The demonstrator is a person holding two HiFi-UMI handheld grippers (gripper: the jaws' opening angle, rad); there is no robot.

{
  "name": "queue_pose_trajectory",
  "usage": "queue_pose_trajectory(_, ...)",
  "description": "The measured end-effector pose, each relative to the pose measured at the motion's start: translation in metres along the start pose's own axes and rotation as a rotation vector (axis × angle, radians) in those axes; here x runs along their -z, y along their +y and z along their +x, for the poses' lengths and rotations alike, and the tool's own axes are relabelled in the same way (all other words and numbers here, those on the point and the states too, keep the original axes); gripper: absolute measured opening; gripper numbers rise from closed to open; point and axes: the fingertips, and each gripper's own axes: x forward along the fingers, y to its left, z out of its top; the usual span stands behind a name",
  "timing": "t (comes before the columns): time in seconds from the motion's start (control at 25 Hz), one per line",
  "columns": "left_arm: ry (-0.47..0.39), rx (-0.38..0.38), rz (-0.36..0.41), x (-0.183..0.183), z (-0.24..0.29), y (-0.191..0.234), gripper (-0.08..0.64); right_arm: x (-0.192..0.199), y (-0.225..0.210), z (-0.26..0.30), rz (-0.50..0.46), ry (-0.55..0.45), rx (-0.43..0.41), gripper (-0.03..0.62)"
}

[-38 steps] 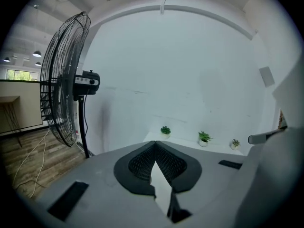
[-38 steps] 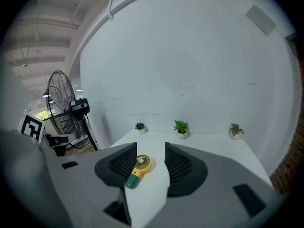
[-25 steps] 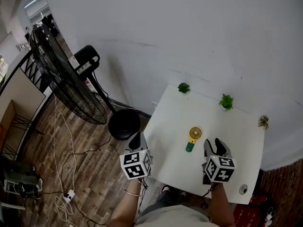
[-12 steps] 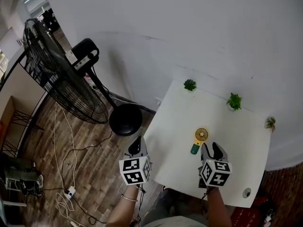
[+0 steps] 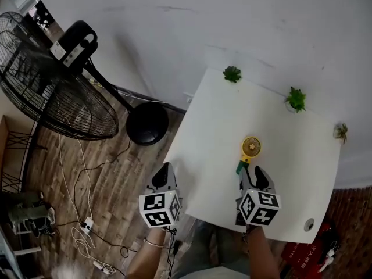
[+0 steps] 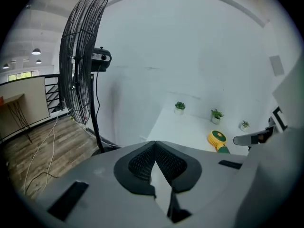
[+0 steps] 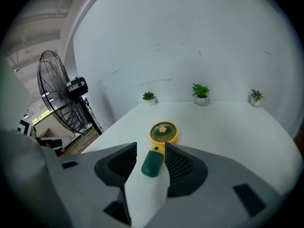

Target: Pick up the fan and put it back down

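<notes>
over the last second the right gripper has come forward from a spot at about 4 o'clock of the handheld fan, and its jaws now stand apart on either side of the fan's green handle. the right jaw looks to be against the handle, the left one shows a sliver of table beside it, so nothing is clamped yet. the fan has not been lifted: it lies flat near the middle of the white table, yellow head toward 12 o'clock, handle toward 6 o'clock. by my reading the approach is finished and the next thing is to squeeze and raise. the left gripper takes no part; its jaws are pressed together on nothing, and it hangs off the table's edge at about 8 o'clock of the fan, over the wooden floor. the only containers are three small pots along the table's far edge, from 11 to 2 o'clock of the fan: left pot, middle pot, right pot, each holding one little green plant, all well apart from the fan.
</notes>
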Motion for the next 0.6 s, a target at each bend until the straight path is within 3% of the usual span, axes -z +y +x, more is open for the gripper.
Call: queue_pose_trajectory(0.6,0.057,0.015,0.017,0.009,0.017,0.007,0.012,0.02,-0.009,0.036,0.049,0.074,0.078,0.196)
